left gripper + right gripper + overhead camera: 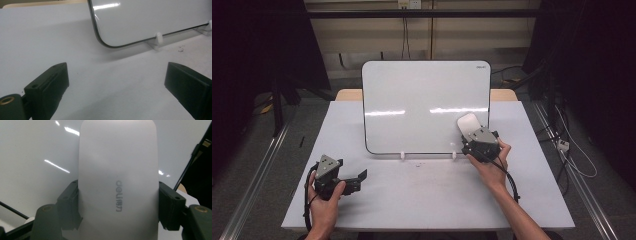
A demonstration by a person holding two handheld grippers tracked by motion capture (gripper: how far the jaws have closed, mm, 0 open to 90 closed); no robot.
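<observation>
Though smooth, rounded white plastic eraser [117,182]

Both grippers are black, blocky tools. The left gripper [357,176] and right gripper [468,141] each carry a grey three-cornered plate on top, with a black cable trailing toward six o'clock. Brass-ringed screw holes mark the matte jaws. Forearms are bare.

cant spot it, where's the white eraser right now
In the high view the white eraser sits in the right claw, against the whiteboard's lower right corner.
</observation>
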